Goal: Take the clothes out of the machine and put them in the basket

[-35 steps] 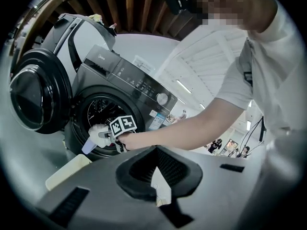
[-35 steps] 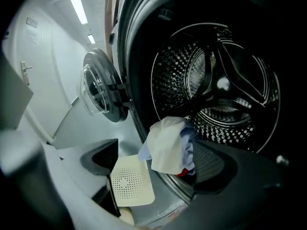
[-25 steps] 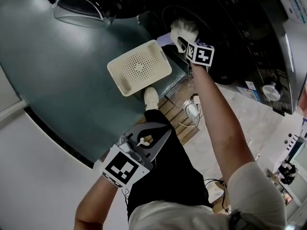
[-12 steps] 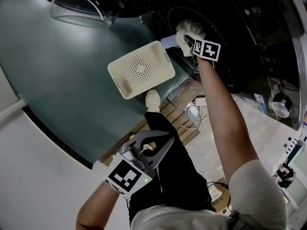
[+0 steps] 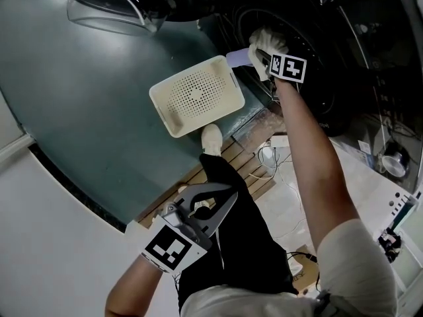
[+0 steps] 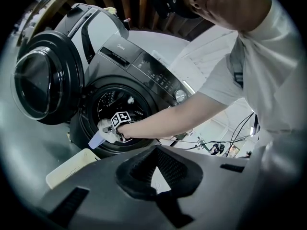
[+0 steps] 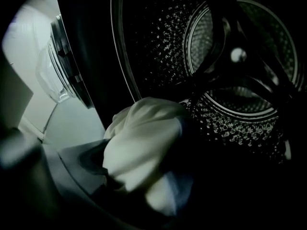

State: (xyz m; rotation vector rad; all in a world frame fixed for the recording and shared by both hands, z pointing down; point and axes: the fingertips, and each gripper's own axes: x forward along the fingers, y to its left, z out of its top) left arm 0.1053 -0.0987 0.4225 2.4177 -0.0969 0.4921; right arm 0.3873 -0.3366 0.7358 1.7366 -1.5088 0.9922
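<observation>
A dark front-loading washing machine [image 6: 144, 66] stands with its round door [image 5: 112, 8] swung open. At the drum mouth my right gripper [image 5: 259, 57] is shut on a bunched white cloth [image 5: 268, 39] with a pale lavender part hanging beside it. In the right gripper view the cloth [image 7: 144, 147] fills the jaws, with the perforated drum [image 7: 230, 56] behind. The left gripper view shows that cloth [image 6: 106, 128] at the opening. A cream perforated basket [image 5: 173, 121] sits on the floor just left of the machine. My left gripper [image 5: 221, 195] hangs low over my leg, shut on nothing.
A white shoe [image 5: 210, 137] and a dark trouser leg stand by a wooden pallet [image 5: 241, 160]. Cables [image 5: 277, 154] lie on the pale floor to the right. The open door [image 6: 41, 80] juts out left of the drum opening, above the basket [image 6: 67, 169].
My right gripper stays at the drum mouth with the white cloth, shifted slightly to the right. The left gripper has hardly moved.
</observation>
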